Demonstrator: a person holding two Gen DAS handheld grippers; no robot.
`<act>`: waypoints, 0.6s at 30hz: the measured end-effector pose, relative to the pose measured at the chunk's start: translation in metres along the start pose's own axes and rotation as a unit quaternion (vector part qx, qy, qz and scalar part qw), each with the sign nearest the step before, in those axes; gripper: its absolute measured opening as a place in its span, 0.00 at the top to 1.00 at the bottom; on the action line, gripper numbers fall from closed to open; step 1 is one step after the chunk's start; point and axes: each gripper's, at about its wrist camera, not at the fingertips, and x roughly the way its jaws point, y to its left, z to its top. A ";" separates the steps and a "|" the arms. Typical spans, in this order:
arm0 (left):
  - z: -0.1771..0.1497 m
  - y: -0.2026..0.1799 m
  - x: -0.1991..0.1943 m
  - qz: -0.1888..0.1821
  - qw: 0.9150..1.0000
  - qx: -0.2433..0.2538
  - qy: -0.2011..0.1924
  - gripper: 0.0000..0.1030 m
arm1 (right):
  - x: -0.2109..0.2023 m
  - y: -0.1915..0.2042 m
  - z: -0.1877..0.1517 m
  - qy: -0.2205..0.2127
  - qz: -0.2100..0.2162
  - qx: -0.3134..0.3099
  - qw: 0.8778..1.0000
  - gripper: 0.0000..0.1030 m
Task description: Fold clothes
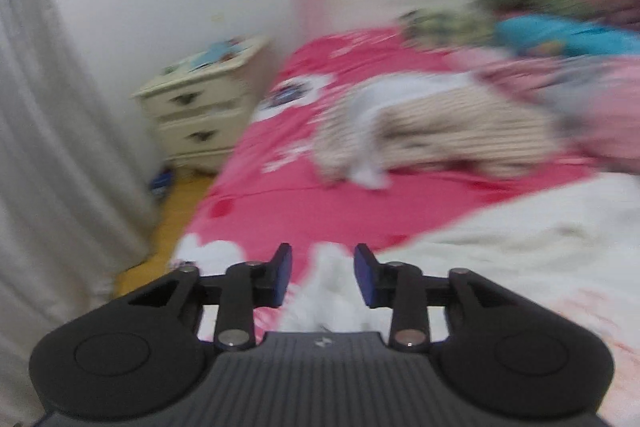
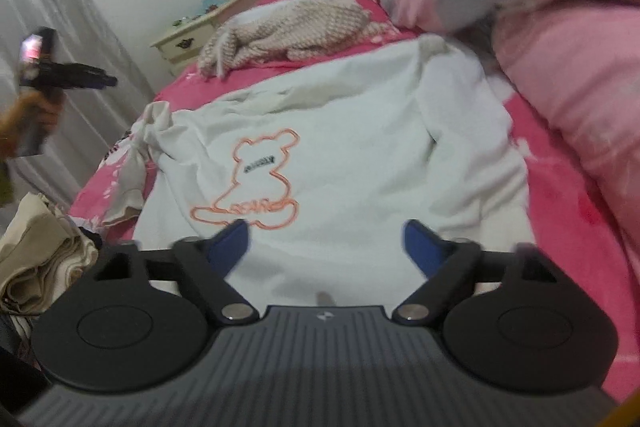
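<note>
A white sweatshirt (image 2: 360, 147) with an orange bear outline lies spread on the pink bed sheet (image 2: 560, 195), one sleeve bunched at its left edge. My right gripper (image 2: 326, 247) hovers over its near hem, jaws wide apart and nothing between them. In the left wrist view the same white sweatshirt (image 1: 520, 247) is at the lower right. My left gripper (image 1: 323, 275) is open above its edge and holds nothing. From the right wrist view, the left gripper (image 2: 108, 81) is raised at the far left in a person's hand.
A beige knit garment (image 2: 288, 27) lies crumpled farther up the bed. A pink quilt (image 2: 560, 47) is heaped on the right. A cream nightstand (image 1: 200, 107) and grey curtain (image 1: 52, 147) stand left of the bed. Beige clothes (image 2: 36, 267) are piled at the lower left.
</note>
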 end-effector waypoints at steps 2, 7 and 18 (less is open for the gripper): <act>-0.017 -0.012 -0.044 -0.063 0.998 0.017 0.008 0.59 | -0.005 0.005 0.003 -0.016 0.010 0.000 1.000 0.38; -0.094 -0.057 -0.086 -0.150 0.983 0.077 0.076 0.59 | -0.025 0.019 0.000 -0.031 0.041 -0.016 0.999 0.54; -0.273 -0.121 -0.067 -0.154 0.955 0.214 0.139 0.60 | -0.069 -0.005 -0.067 0.099 -0.035 -0.136 0.985 0.59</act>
